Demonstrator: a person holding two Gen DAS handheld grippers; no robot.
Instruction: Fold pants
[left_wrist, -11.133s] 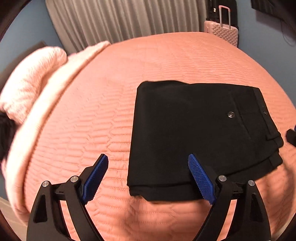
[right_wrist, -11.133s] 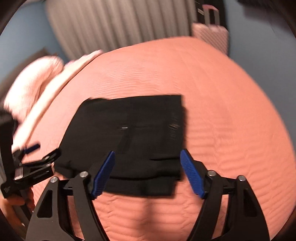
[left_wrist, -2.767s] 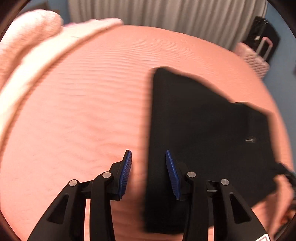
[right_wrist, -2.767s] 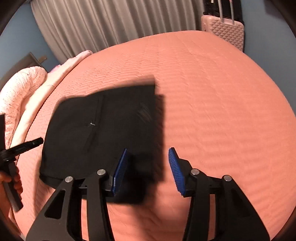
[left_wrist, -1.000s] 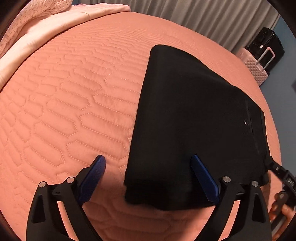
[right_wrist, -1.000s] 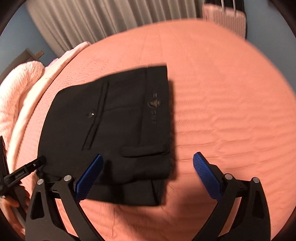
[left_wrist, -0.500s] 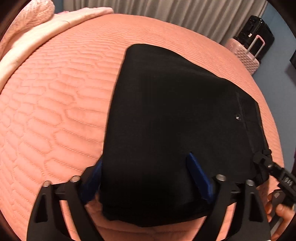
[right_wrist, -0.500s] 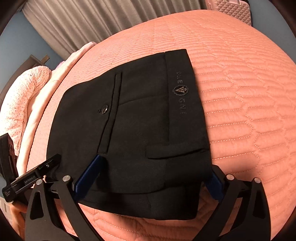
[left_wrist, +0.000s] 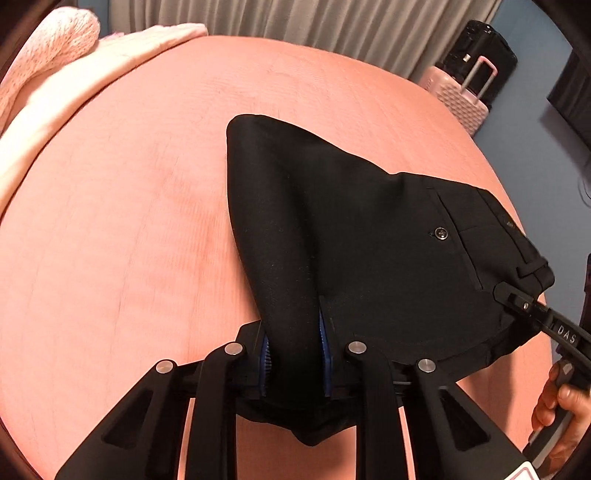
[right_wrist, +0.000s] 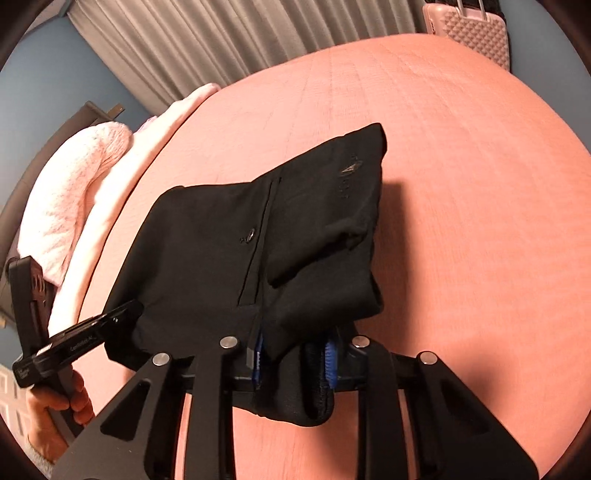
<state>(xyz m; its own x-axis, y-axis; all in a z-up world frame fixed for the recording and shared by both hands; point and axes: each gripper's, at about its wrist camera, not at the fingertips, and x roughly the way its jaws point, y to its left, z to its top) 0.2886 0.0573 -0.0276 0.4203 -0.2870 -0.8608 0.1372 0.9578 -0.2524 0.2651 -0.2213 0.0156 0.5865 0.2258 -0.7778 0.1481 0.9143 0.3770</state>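
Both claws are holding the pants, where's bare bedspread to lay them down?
Bare bedspread lies right of the pants and between them and the pink blanket. The near edge is crowded by the left claw and right claw.

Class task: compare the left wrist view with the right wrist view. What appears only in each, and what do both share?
Only the left wrist view shows the black suitcase behind the pink suitcase, and the left gripper closing on a bunched near edge of the black pants.

Only the right wrist view shows the triangular logo on the waistband and the right gripper closing on the waistband end.

Both show the pants partly raised off the salmon bedspread, their pocket button, the grey curtains and the pale pink blanket.
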